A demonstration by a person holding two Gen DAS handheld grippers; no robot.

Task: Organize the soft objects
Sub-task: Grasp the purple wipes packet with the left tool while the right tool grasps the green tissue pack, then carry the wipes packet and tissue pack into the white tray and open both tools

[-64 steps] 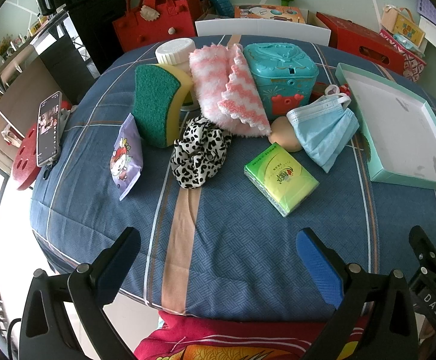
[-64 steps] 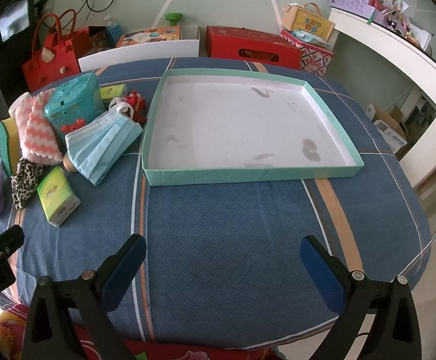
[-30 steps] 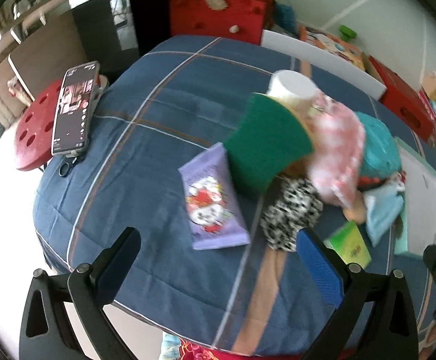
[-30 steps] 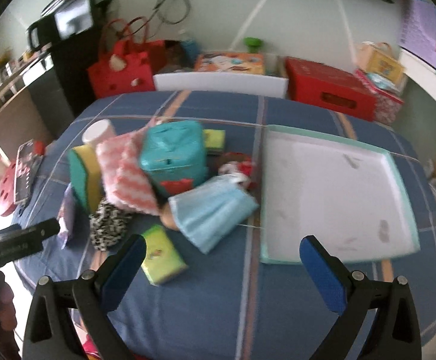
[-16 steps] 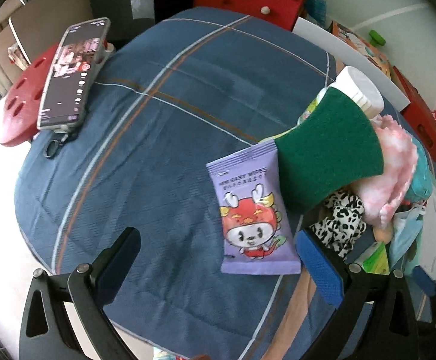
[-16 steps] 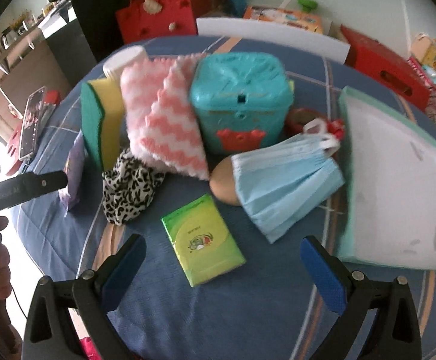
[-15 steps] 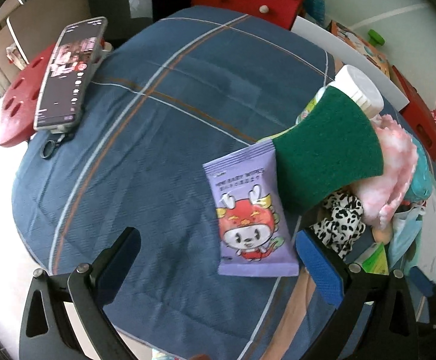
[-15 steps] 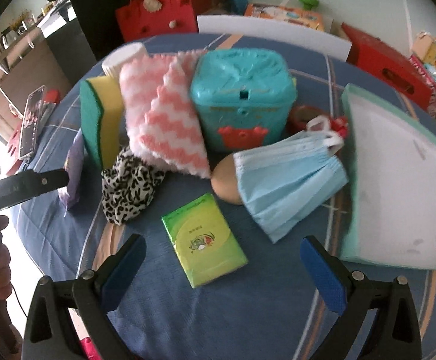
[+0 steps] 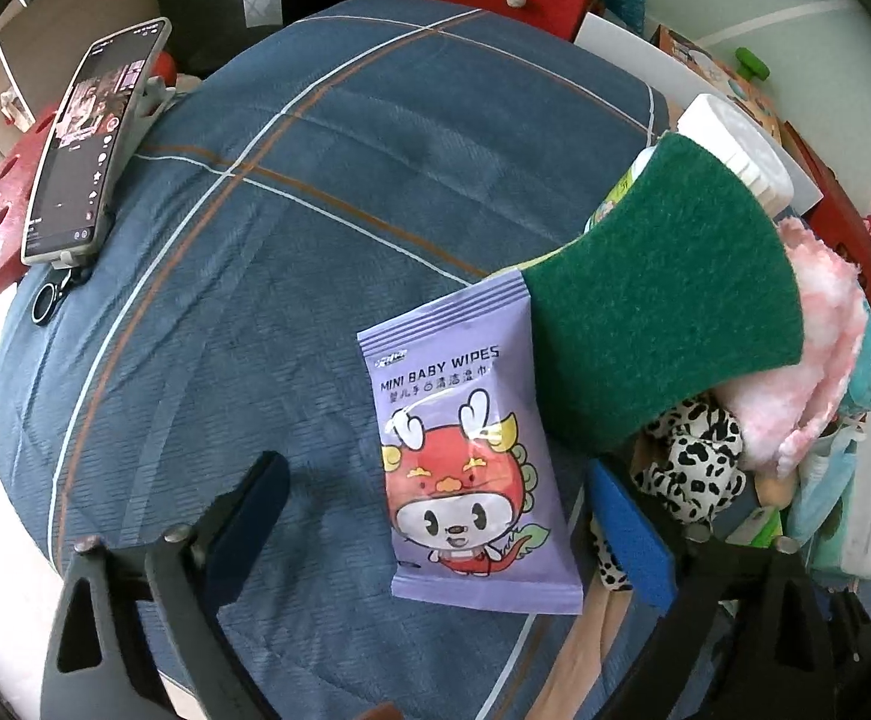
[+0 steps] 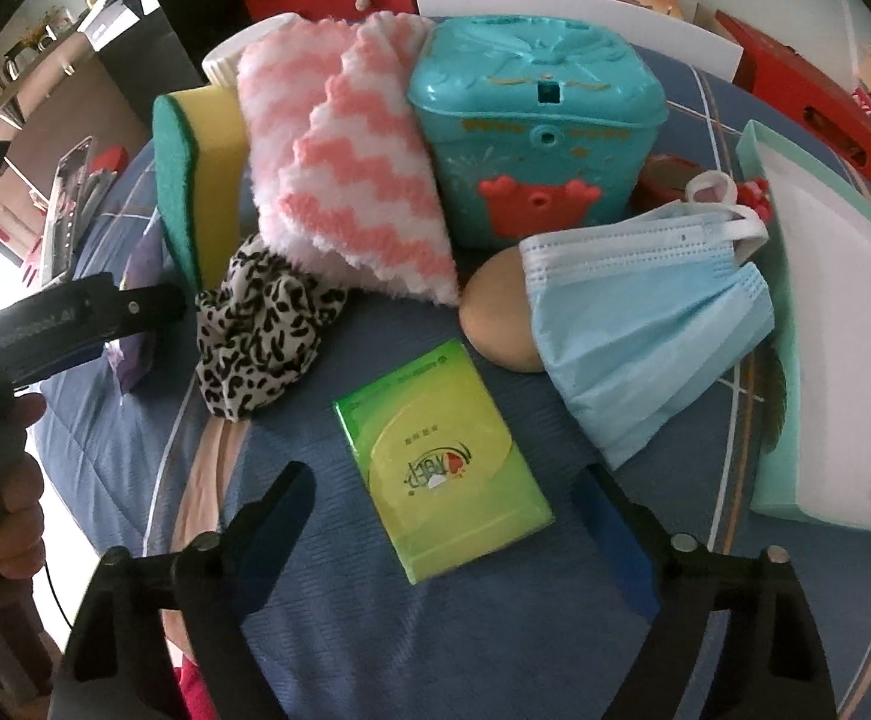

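My left gripper (image 9: 441, 534) is open, its fingers either side of a purple baby wipes pack (image 9: 465, 462) lying flat on the blue tablecloth. A green-and-yellow sponge (image 9: 663, 312) leans behind the pack. My right gripper (image 10: 453, 534) is open just above a green tissue pack (image 10: 441, 462). Behind it lie a leopard-print scrunchie (image 10: 261, 336), a pink-and-white zigzag cloth (image 10: 345, 180) and a blue face mask (image 10: 645, 324) draped over a tan egg-shaped object (image 10: 495, 324). The sponge also shows in the right wrist view (image 10: 195, 180).
A teal tray (image 10: 843, 324) with a white floor lies at the right. A teal plastic box (image 10: 531, 126) stands behind the mask. A white-capped bottle (image 9: 735, 144) stands behind the sponge. A phone (image 9: 87, 144) rests on a stand at the table's left edge.
Both grippers have moved in closer and lower. The left one now straddles the wipes pack; the right one has come down over the green tissue pack. Nothing has been taken hold of.
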